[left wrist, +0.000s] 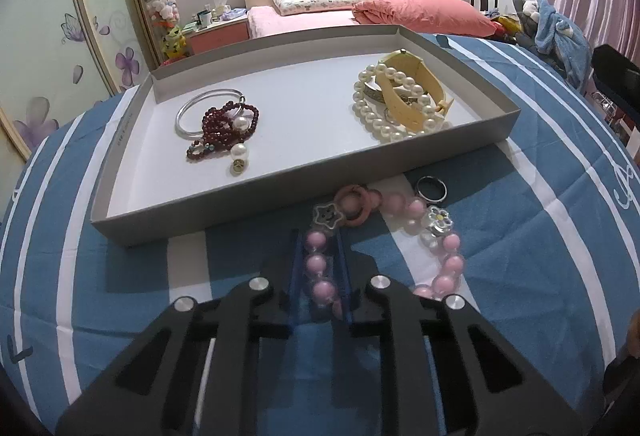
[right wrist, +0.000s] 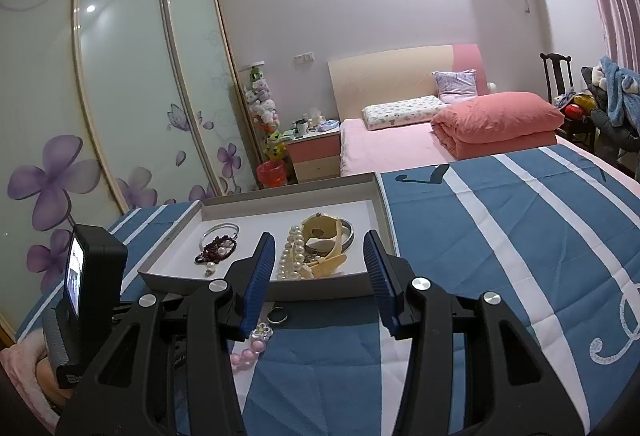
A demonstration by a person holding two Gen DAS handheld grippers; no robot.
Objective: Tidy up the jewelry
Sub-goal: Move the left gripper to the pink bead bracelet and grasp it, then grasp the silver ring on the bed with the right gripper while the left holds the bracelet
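Between the blue pads of our left claw [left wrist: 320, 268] we are clenching one run of the pink bead bracelet [left wrist: 452, 252], the pads pressing its beads from both sides while the rest of the loop is lying on the blue-and-white striped bedspread [left wrist: 540, 276]. Its star charm [left wrist: 329, 218] and a coral ring-shaped piece [left wrist: 354, 204] are sitting just ahead of the fingertips, and a dark band ring [left wrist: 431, 189] is resting on the cloth near the tray's front wall. We are seeing the shallow grey tray [left wrist: 256, 191] right beyond, holding a silver bangle [left wrist: 200, 111] tangled with dark red beads [left wrist: 222, 127] on one side, and a pearl strand [left wrist: 384, 115] wound around a yellow watch [left wrist: 408, 91] on the other. Our right claw [right wrist: 320, 276] is hovering released (nothing between its pads) just before the tray [right wrist: 172, 268], with the pink beads [right wrist: 250, 354] showing below its left finger.
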